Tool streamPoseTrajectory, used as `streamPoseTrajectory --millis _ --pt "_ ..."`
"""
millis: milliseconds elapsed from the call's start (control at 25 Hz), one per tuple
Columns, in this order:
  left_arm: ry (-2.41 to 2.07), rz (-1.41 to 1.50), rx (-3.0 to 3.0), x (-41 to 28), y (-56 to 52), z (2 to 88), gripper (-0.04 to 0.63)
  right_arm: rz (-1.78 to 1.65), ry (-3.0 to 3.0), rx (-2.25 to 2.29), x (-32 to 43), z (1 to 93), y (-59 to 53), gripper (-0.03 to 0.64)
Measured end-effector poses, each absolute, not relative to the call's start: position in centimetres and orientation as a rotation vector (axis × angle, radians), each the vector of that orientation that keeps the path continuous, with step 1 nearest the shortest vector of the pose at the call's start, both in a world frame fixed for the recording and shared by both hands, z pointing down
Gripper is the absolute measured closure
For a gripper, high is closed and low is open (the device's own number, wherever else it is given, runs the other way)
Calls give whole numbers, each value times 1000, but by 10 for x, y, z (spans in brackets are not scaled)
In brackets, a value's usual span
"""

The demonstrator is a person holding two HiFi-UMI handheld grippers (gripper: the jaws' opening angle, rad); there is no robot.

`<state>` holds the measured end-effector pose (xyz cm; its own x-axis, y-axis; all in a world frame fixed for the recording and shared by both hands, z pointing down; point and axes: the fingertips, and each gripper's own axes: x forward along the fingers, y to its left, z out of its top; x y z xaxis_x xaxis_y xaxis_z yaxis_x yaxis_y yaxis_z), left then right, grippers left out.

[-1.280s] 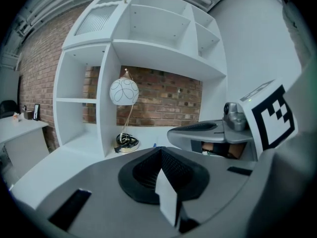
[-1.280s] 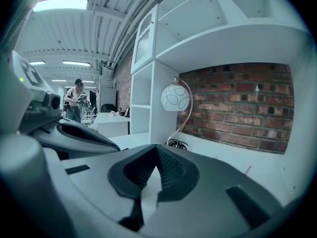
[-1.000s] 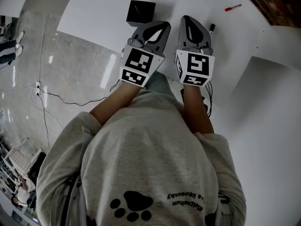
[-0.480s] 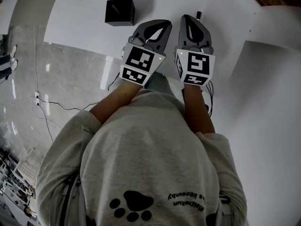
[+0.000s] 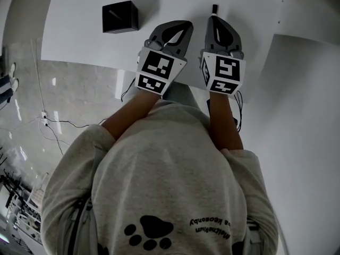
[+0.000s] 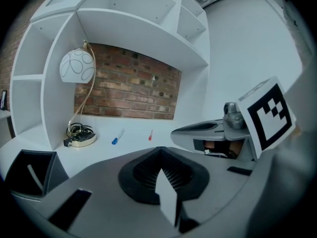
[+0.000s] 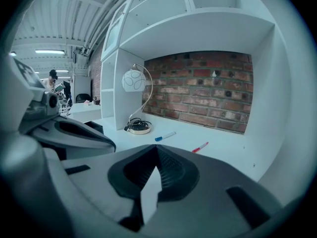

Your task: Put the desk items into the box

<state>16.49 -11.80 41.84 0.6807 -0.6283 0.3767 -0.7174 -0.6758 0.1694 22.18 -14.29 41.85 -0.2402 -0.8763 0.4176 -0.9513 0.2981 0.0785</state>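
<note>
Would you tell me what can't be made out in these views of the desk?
- Box contents: head view, interior too dark; left gripper view, cut by the frame edge.
- Black marker: head view, near end hidden by the right gripper.
- Blue marker and red marker print: gripper views, too small.

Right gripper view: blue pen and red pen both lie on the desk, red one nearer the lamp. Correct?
Not quite. The right gripper view shows the blue pen nearer the lamp, with the red pen further from it. Both do lie on the desk.
</note>
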Motion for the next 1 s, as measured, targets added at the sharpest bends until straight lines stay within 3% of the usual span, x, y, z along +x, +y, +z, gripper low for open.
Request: streamPoseTrajectory --millis 1000 --pt "-893 497 2541 215 -141 478 591 748 -1906 1391 275 529 -162 596"
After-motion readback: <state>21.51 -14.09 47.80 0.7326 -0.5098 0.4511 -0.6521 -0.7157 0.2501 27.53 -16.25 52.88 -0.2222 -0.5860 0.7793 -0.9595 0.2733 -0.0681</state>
